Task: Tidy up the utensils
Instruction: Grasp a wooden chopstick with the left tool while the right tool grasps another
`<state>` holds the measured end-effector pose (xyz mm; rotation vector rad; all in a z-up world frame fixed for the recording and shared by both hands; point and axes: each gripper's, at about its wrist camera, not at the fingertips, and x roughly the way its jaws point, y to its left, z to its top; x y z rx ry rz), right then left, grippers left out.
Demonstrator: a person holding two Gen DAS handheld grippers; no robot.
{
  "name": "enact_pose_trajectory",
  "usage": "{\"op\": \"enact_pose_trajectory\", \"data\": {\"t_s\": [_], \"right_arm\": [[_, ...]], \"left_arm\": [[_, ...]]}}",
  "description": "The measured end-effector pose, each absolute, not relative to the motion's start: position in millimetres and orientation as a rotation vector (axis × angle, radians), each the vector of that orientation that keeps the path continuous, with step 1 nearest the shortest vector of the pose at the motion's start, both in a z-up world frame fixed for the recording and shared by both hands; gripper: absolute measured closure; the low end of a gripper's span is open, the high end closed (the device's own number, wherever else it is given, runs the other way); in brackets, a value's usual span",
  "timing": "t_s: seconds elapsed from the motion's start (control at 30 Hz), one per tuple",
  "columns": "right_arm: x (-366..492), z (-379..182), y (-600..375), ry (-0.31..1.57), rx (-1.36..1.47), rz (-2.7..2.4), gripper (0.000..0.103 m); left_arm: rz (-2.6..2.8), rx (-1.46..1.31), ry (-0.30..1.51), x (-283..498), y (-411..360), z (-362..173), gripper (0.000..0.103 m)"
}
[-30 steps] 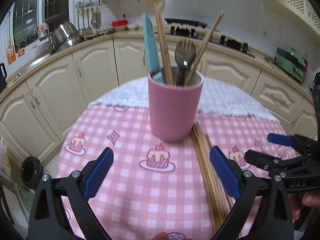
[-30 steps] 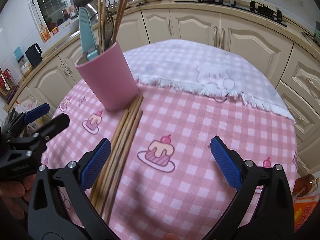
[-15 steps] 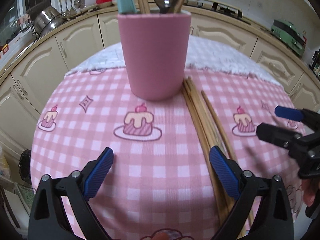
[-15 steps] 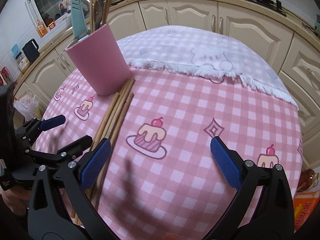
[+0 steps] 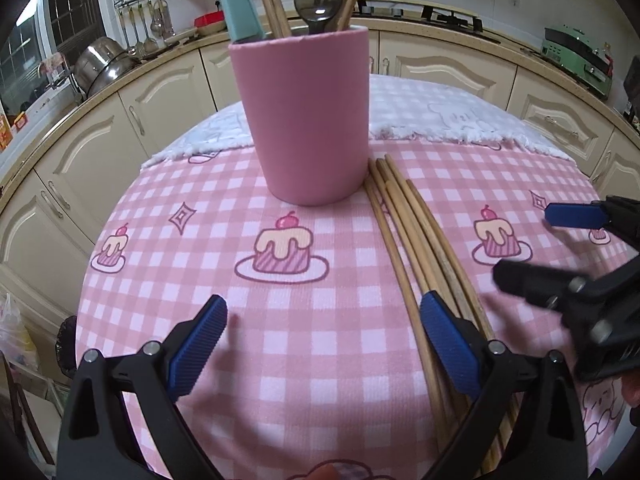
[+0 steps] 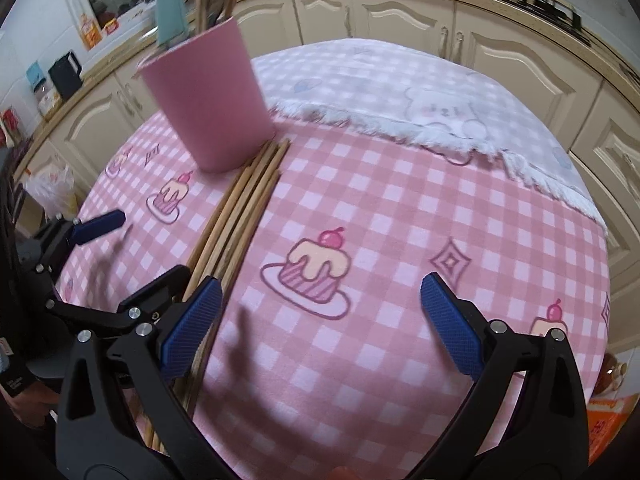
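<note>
A pink cup stands upright at the back of the pink checked tablecloth. It holds a teal-handled utensil, a dark fork and some chopsticks. Several loose wooden chopsticks lie in a bundle on the cloth, running from the cup's right side toward me. My left gripper is open and empty, with its right finger over the bundle. My right gripper is also open and empty, its left finger beside the chopsticks. Each gripper shows in the other's view: the right gripper and the left gripper.
A white fringed cloth covers the far part of the round table. Cream kitchen cabinets curve around behind, with pots and hanging tools on the counter. The table edge drops off at left and right.
Both grippers have come lower and closer to the table and to each other. The cup looms larger in the left view, and the right gripper now sits next to the chopstick bundle.
</note>
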<state>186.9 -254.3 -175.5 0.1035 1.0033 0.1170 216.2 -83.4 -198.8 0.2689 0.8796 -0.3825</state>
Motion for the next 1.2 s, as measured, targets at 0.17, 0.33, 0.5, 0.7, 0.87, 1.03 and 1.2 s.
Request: {"op": "enact_pose_trajectory", "data": {"t_s": [0.17,0.33,0.5,0.7,0.87,1.03,1.2], "right_arm": [[192.4,-179.3,-251.0,1.01,0.094,0.109,0.006],[192.4,-183.1,-247.9,1.013,0.063,0.098,0.006],[192.3,-183.7,-244.4,1.019,0.041,0.09,0.006],[193.9,-184.9,-253.2,1.052,0.001,0.044,0.006],[192.8,-177.0,-254.5,1.031,0.106,0.1,0.006],[190.1,-182.3,-240.3,1.057,0.045,0.085,0.006],[183.2,-182.3,-240.7,1.067,0.036,0.059,0.006]], "left_arm": [[-0.409,0.286,0.879,216.5,-77.5,-198.2,0.008],[-0.449,0.36,0.867,217.6,-73.9,-196.4,0.008],[-0.479,0.414,0.856,218.7,-76.2,-195.1,0.008],[-0.498,0.388,0.885,224.5,-75.1,-195.5,0.008],[-0.504,0.337,0.908,228.6,-67.6,-197.1,0.008],[-0.497,0.318,0.915,231.0,-60.7,-196.1,0.008],[-0.496,0.302,0.923,233.5,-56.0,-195.8,0.008]]}}
